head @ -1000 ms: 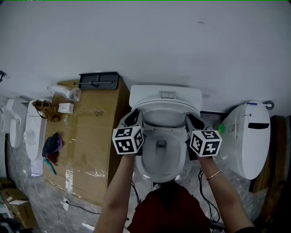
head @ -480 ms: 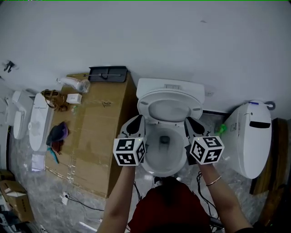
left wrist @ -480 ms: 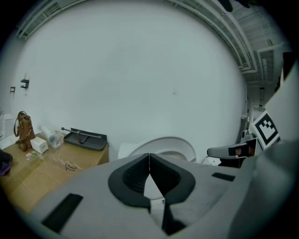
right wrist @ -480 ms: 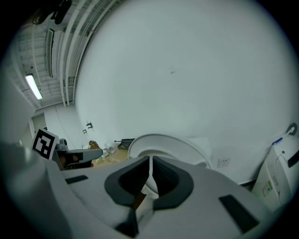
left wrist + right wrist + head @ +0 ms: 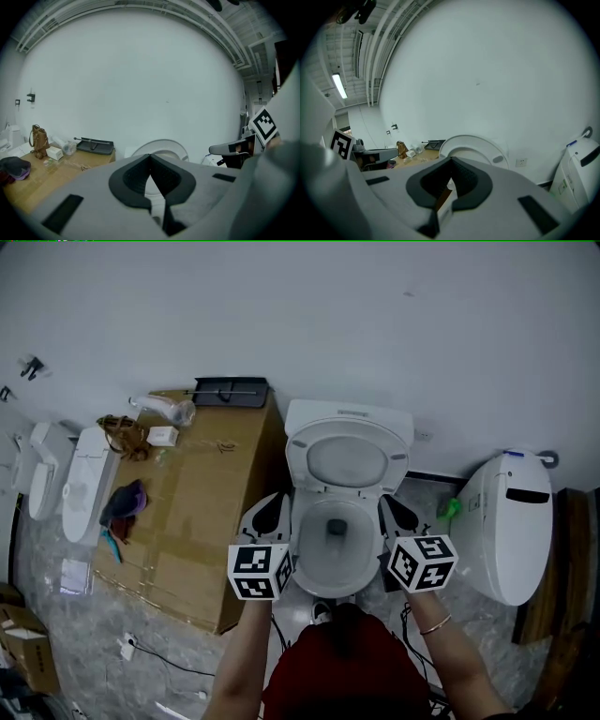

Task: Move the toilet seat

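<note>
Your left gripper (image 5: 271,509) is closed: in the left gripper view its black, ribbed pads (image 5: 140,176) meet at the tips, with nothing between them. Your right gripper (image 5: 397,514) has just closed too, tips together, empty. Both have smooth grey shells and dark jaw linings. Each carries a cube with black-and-white square markers, the left cube (image 5: 259,570) and the right cube (image 5: 422,562).

You hold them either side of the toilet bowl (image 5: 333,545), left at 9 o'clock and right at 3 o'clock. Neither touches the toilet seat (image 5: 349,457).

The seat is glossy white, a rounded oval ring. It stands raised at 12 o'clock of the bowl, leaning back against the boxy white tank (image 5: 349,414).

At 9 o'clock of the toilet sits a brown cardboard carton (image 5: 202,512) with shiny clear tape across it. On its far edge are a flat black tray (image 5: 230,390) and a small white box (image 5: 162,435); its print is too small to read. At 3 o'clock stands a second white toilet (image 5: 511,521) with its smooth lid shut. A white wall socket (image 5: 521,162) sits low on the plain wall.
</note>
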`<state>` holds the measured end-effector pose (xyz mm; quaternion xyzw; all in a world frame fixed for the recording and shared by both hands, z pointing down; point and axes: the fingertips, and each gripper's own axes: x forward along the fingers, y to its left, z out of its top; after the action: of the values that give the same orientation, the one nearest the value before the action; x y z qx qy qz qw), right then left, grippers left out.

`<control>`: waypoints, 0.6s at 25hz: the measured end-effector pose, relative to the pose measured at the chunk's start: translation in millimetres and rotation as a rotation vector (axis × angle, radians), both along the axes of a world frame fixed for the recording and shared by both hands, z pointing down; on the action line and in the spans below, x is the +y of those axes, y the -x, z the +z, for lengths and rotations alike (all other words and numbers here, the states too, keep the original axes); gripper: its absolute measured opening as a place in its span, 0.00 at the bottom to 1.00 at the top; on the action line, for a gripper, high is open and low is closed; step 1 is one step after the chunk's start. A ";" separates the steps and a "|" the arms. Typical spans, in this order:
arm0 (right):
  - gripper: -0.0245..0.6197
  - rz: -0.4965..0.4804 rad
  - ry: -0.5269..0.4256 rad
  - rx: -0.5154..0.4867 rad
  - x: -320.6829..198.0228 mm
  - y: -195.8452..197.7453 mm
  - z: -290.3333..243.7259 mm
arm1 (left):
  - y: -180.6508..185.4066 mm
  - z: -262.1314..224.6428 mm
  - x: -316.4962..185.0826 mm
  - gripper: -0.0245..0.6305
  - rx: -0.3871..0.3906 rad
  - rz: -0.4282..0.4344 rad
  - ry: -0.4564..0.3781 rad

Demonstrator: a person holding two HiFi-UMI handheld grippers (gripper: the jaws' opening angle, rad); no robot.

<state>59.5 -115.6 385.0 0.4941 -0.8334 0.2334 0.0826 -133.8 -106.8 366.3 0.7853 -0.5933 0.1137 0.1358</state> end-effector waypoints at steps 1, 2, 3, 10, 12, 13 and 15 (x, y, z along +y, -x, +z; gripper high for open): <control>0.06 0.000 -0.006 0.000 4.9 -0.5 -2.9 | 0.1 -2.3 6.0 0.08 0.001 -0.002 -0.005; 0.06 0.000 -0.014 0.001 9.9 -1.0 -6.2 | -0.2 -4.9 12.1 0.08 0.003 -0.004 -0.010; 0.06 -0.001 -0.023 0.001 15.0 -1.5 -9.7 | -0.7 -7.8 18.3 0.08 0.005 -0.006 -0.014; 0.06 -0.025 -0.083 0.015 49.8 1.2 -31.0 | -7.0 -28.0 58.5 0.08 0.014 -0.003 -0.057; 0.06 -0.027 -0.091 0.010 60.5 2.1 -36.2 | -9.0 -33.5 69.7 0.08 0.018 -0.002 -0.068; 0.06 -0.022 -0.091 0.003 65.5 1.8 -38.1 | -10.1 -35.5 74.9 0.08 0.017 -0.001 -0.072; 0.06 -0.008 -0.092 -0.013 74.2 0.8 -41.8 | -12.6 -37.7 83.8 0.08 0.018 0.005 -0.075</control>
<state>58.6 -41.5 343.1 0.4927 -0.8456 0.1979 0.0553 -121.2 -23.0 328.6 0.7922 -0.5941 0.0846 0.1111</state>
